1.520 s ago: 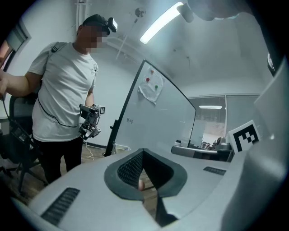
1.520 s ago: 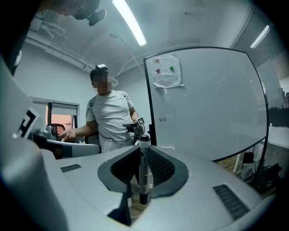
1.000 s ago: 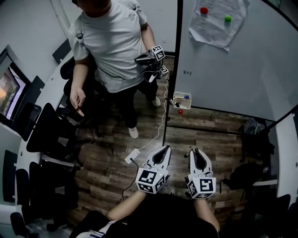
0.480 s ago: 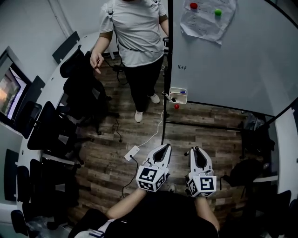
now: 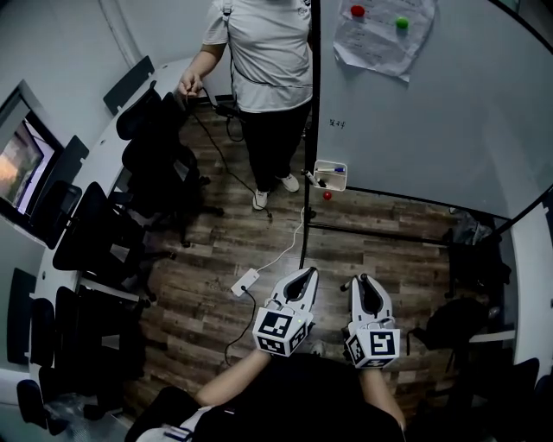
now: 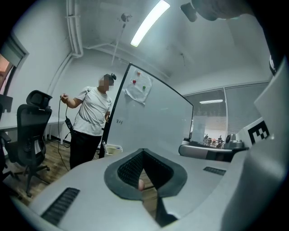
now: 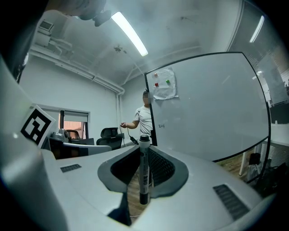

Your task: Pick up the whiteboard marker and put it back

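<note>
Right gripper (image 7: 145, 150) jaws partly closed, clamping the whiteboard marker (image 7: 144, 179) upright. Left gripper (image 6: 143, 151) jaw tips together, apparently empty; pale speck in the gap is unclear.

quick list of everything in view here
whiteboard: 1, white, right
paper sheet: 1, white, top of whiteboard
magnets: 2, red and green, on sheet
tray: 1, white, whiteboard's lower left edge, markers inside
office chairs: several, black, left
standing person: 1, light shirt, top
power strip: 1, white, floor centre
whiteboard marker: 1, black and grey, in right gripper
left gripper: 1, white, bottom centre, jaws together
right gripper: 1, white, beside it, shut on marker
</note>
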The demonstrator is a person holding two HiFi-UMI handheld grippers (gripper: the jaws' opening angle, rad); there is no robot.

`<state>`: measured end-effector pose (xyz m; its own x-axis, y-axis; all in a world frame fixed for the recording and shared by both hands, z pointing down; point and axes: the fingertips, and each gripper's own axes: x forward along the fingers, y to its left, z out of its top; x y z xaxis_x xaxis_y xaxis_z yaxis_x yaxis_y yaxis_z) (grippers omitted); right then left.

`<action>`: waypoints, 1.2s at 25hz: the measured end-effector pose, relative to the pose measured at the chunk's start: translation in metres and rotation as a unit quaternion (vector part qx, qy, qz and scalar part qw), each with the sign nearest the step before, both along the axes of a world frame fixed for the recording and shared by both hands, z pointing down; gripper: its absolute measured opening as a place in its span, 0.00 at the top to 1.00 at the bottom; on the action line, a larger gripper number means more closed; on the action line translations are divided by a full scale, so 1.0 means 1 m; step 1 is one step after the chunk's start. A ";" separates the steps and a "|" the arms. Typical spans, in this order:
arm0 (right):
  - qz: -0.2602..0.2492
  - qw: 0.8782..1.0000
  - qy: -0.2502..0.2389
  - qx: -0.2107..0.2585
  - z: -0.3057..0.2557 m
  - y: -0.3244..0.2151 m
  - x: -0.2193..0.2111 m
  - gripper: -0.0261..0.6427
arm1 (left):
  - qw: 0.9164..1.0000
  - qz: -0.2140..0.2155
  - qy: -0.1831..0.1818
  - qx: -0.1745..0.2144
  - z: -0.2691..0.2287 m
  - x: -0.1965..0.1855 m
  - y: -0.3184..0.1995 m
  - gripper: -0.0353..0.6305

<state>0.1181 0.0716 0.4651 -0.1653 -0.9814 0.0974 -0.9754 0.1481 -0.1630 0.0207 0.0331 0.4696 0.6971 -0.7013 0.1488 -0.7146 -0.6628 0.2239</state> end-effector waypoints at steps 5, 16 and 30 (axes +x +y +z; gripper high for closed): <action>-0.006 1.000 -0.008 0.002 -0.001 0.002 0.008 0.86 | 1.000 -0.015 -0.003 0.004 -0.004 0.002 0.003 0.94; -0.042 0.999 -0.009 0.009 0.012 0.009 0.020 0.86 | 0.999 -0.032 -0.022 0.010 0.000 0.019 0.021 0.94; -0.040 0.999 -0.011 0.001 0.012 -0.027 0.019 0.86 | 0.999 -0.043 -0.010 0.011 0.003 0.017 -0.014 0.94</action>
<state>0.1370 0.0447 0.4771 -0.2459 -0.9651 0.0903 -0.9566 0.2266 -0.1830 0.0382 0.0187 0.4728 0.6306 -0.7621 0.1465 -0.7737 -0.6028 0.1948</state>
